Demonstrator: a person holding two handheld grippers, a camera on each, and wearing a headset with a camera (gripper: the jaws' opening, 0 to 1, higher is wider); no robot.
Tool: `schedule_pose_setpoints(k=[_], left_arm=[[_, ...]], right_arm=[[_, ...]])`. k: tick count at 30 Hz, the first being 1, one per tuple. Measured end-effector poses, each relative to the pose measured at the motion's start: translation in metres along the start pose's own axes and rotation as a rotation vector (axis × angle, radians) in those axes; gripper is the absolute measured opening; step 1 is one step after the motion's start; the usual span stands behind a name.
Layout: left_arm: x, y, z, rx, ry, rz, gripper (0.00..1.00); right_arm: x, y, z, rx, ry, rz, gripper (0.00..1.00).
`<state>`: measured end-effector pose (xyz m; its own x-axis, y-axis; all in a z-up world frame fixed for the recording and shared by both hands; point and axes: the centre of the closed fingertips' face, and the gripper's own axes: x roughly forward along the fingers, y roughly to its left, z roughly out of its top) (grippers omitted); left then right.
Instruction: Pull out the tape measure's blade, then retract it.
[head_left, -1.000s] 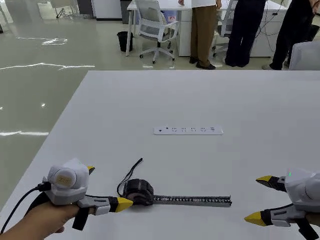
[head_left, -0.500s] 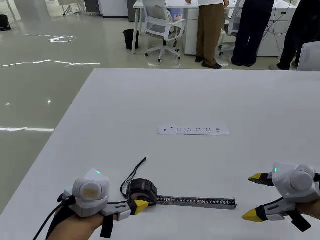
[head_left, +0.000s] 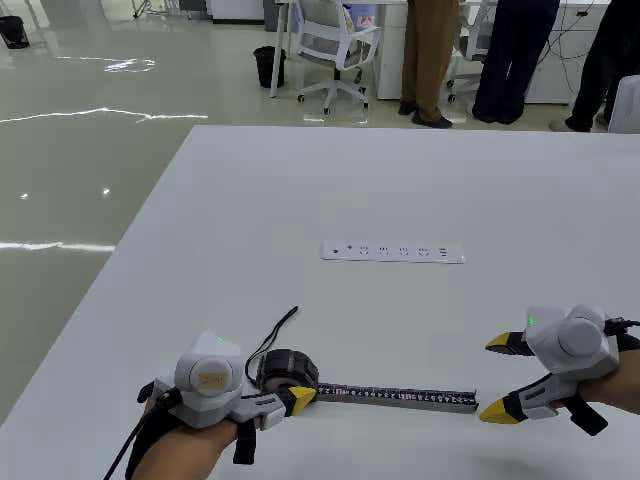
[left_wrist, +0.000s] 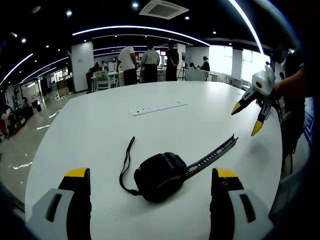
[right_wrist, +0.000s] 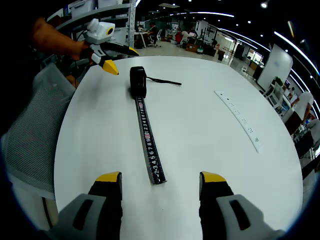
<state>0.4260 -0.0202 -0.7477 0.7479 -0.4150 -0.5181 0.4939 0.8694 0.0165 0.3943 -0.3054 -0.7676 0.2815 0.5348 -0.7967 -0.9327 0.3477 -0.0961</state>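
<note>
A black tape measure (head_left: 288, 372) lies near the table's front edge, its wrist strap (head_left: 270, 340) curling away behind it. The blade (head_left: 400, 397) is pulled out flat to the right. My left gripper (left_wrist: 150, 172) is open, one jaw on each side of the case (left_wrist: 160, 175), not touching it. In the head view its yellow fingertip (head_left: 302, 396) sits by the case's near side. My right gripper (head_left: 495, 377) is open just beyond the blade's free end (right_wrist: 159, 179), which lies between its fingertips (right_wrist: 109, 177).
A white power strip (head_left: 393, 252) lies mid-table, beyond the tape. The white table (head_left: 400, 180) stretches far ahead; its left edge drops to a glossy floor. Office chairs (head_left: 335, 40), a bin (head_left: 265, 65) and standing people are past the far edge.
The head camera has tilted down. My left gripper has slid forward alongside the case. My right gripper has come in closer to the blade's end. The blade's length looks the same.
</note>
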Motion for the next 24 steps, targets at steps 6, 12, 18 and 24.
schedule_pose_setpoints(k=[6,12,18,24], left_arm=[[0.01,-0.004,-0.004,-0.042,0.007,0.025,0.99],[0.015,-0.007,-0.008,-0.046,0.007,0.051,0.99],[0.017,-0.003,-0.012,-0.072,0.014,0.07,0.99],[0.016,-0.004,-0.013,-0.083,0.019,0.066,0.98]], right_arm=[[0.013,0.004,-0.007,-0.024,0.047,0.043,0.59],[0.026,0.012,-0.02,-0.041,0.122,0.109,0.56],[0.036,0.014,-0.027,-0.075,0.176,0.144,0.45],[0.043,0.01,-0.035,-0.065,0.228,0.143,0.34]])
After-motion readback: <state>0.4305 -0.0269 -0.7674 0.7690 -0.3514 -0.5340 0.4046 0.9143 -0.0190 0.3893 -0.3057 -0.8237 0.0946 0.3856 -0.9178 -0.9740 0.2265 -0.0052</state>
